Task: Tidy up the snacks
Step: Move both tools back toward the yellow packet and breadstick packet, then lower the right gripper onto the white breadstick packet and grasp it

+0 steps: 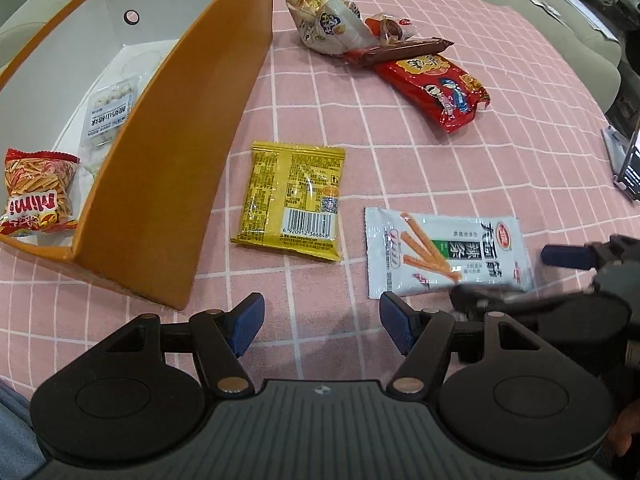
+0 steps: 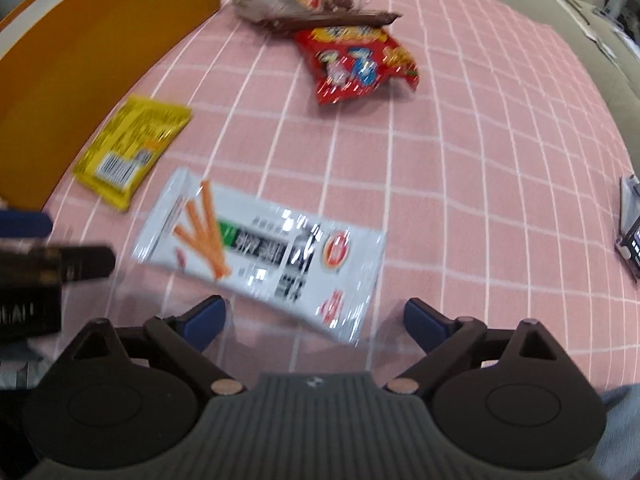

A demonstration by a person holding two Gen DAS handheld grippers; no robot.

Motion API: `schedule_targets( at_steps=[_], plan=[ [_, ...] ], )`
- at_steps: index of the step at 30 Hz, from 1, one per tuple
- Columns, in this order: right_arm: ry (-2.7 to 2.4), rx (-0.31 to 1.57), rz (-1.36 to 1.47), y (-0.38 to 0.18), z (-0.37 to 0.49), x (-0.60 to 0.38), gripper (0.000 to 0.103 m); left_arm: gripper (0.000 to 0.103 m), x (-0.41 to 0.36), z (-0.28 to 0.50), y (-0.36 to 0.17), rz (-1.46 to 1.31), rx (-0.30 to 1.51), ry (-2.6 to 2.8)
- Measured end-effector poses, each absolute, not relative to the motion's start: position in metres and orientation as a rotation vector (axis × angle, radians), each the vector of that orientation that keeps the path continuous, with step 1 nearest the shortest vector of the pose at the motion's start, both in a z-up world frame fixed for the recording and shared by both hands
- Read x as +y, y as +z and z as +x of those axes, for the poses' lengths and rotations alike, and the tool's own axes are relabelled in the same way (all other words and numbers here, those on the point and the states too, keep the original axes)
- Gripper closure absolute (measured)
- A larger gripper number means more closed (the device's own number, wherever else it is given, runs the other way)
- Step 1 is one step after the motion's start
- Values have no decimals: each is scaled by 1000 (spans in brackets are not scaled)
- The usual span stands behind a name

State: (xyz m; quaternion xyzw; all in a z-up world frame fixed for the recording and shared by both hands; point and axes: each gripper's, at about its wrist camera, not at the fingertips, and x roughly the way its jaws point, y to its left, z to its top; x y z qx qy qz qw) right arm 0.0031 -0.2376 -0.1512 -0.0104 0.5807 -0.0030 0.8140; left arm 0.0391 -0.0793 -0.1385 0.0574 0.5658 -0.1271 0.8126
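An orange box (image 1: 160,160) with a white inside stands at the left and holds a red Mimi bag (image 1: 38,192) and a clear packet (image 1: 106,116). On the pink checked cloth lie a yellow packet (image 1: 294,200), a white snack-stick packet (image 1: 444,252), a red bag (image 1: 436,88), a brown bar (image 1: 404,50) and a pale bag (image 1: 328,20). My left gripper (image 1: 322,322) is open and empty, low over the cloth near the box corner. My right gripper (image 2: 314,322) is open just before the white packet (image 2: 264,248); this view is blurred.
The cloth (image 1: 500,152) covers a surface with a grey sofa edge (image 1: 560,12) behind. A small device (image 1: 628,160) stands at the right edge. The right gripper's finger (image 1: 568,256) shows beside the white packet in the left wrist view.
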Motion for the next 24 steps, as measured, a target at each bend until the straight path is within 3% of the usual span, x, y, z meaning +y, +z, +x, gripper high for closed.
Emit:
schedule_targets(
  at_steps=[9, 18, 24],
  plan=[
    [-65, 1200, 129, -153, 41, -269, 9, 22, -89, 50, -142, 133, 1155, -234],
    [73, 1156, -14, -144, 47, -268, 9, 22, -102, 74, -156, 145, 1140, -147],
    [-7, 1167, 333, -142, 43, -285, 25, 23, -104, 80, -163, 161, 1130, -163]
  ],
)
